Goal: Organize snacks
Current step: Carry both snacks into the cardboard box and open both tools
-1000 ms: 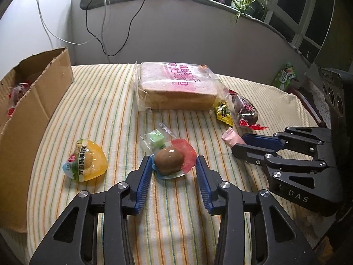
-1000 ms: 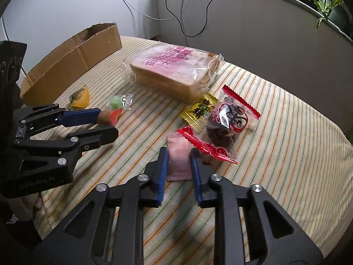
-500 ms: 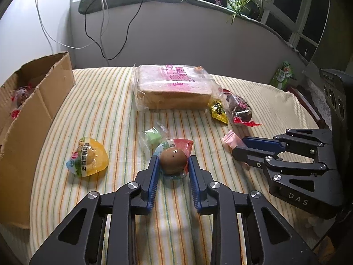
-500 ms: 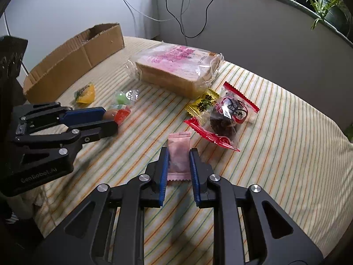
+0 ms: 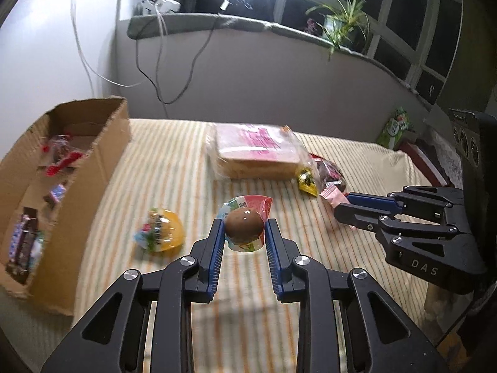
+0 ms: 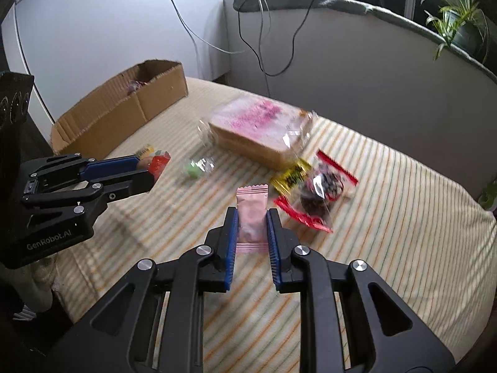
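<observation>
My left gripper (image 5: 243, 228) is shut on a packaged brown egg (image 5: 243, 224), which hangs clear above the striped tablecloth (image 5: 174, 168). My right gripper (image 6: 252, 221) is shut on a pink snack packet (image 6: 251, 217), also lifted off the cloth. The left wrist view shows the right gripper (image 5: 343, 206) at the right with the pink packet (image 5: 334, 194) in its tips. From the right wrist view, the left gripper (image 6: 147, 171) appears at the left with the egg pack (image 6: 157, 163). A cardboard box (image 5: 59, 186) with several snacks stands at the left.
On the cloth lie a bagged bread loaf (image 5: 257, 152), a yellow jelly cup (image 5: 160, 228), a green candy (image 6: 197, 168), a yellow packet (image 6: 290, 175) and a red-edged dark snack bag (image 6: 321, 192). Cables hang down the wall behind. A plant (image 5: 341, 21) stands on the sill.
The left jaws closed on the egg pack and lifted it off the cloth. The right gripper rose with the pink packet. Both views pulled back and up, showing more of the box.
</observation>
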A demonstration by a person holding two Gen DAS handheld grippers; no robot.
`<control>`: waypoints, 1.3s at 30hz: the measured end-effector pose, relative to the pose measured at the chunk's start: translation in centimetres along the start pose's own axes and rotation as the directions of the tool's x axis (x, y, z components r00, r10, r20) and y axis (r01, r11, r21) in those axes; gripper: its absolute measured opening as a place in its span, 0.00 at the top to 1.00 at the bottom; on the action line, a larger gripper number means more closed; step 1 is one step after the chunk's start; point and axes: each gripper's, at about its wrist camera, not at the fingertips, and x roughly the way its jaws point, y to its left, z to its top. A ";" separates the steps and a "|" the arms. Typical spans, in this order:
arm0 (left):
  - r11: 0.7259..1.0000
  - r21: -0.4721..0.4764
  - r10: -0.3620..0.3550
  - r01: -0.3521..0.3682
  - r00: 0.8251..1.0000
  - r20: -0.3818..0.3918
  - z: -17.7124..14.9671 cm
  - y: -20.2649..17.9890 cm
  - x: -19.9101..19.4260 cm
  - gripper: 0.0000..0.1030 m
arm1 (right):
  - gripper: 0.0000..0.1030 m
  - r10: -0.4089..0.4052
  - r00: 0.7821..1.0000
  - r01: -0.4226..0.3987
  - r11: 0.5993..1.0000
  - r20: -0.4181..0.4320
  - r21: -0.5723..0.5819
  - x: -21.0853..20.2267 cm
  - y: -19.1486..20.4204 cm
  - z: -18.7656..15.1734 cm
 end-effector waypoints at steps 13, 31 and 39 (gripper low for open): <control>0.996 -0.059 0.066 -0.061 0.994 0.083 0.4 4.3 -4.0 0.76 | 0.82 0.055 0.997 -0.052 0.997 0.047 -0.060 0.2 4.4 4.6; 0.974 -0.159 0.183 -0.163 0.976 0.121 0.5 11.7 -6.4 0.76 | 0.82 0.150 0.987 -0.138 0.976 0.065 -0.168 4.2 12.9 12.8; 0.962 -0.186 0.225 -0.201 0.967 0.118 0.6 14.4 -6.6 0.76 | 0.82 0.172 0.984 -0.159 0.965 0.046 -0.207 6.9 15.7 15.2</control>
